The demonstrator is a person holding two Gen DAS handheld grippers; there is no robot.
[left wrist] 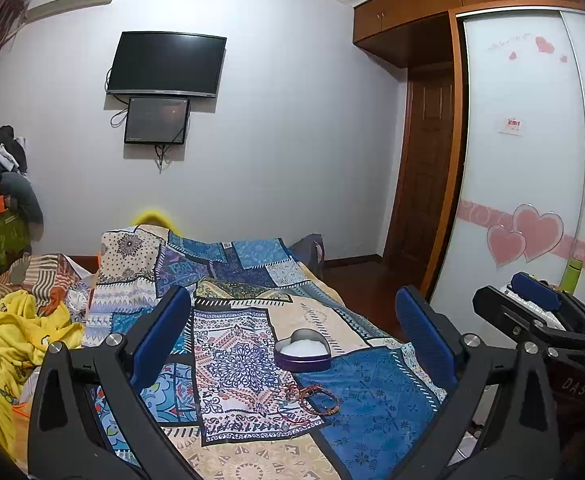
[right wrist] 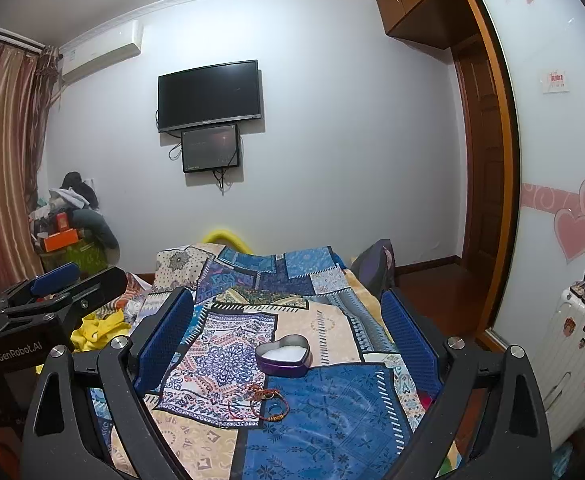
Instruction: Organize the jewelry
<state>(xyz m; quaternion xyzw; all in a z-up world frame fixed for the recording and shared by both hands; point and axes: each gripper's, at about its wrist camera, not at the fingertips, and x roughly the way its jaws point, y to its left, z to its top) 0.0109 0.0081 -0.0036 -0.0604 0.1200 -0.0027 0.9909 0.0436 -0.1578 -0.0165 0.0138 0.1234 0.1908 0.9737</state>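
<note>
Nothing put away yet, by the look of it. Inside the purple heart-shaped tin box with the white soft lining, only white padding, no jewelry to be seen. No lid in sight either.

Lying loose on the patchwork bed cover of blue, cream and pink squares: a small tangle of red and orange string bracelets, just beside the tin, on the side nearer the foot edge of the bed closest to the cameras. Hard to count the bracelets, all looped over each other. Looks like at least two or three.

Left black claw with blue pads: spread wide, holding nothing, up above the bed cover, tin and bracelets showing between its pads. Right black claw with blue pads: wide apart too, nothing in it, also over the bed and pointed at the same spot.

So, likely the very start. All still left to do: pick up each bracelet, drop it in the tin. Thin strings, flat on soft cloth, tangled — probably tricky to pinch just one.
</note>
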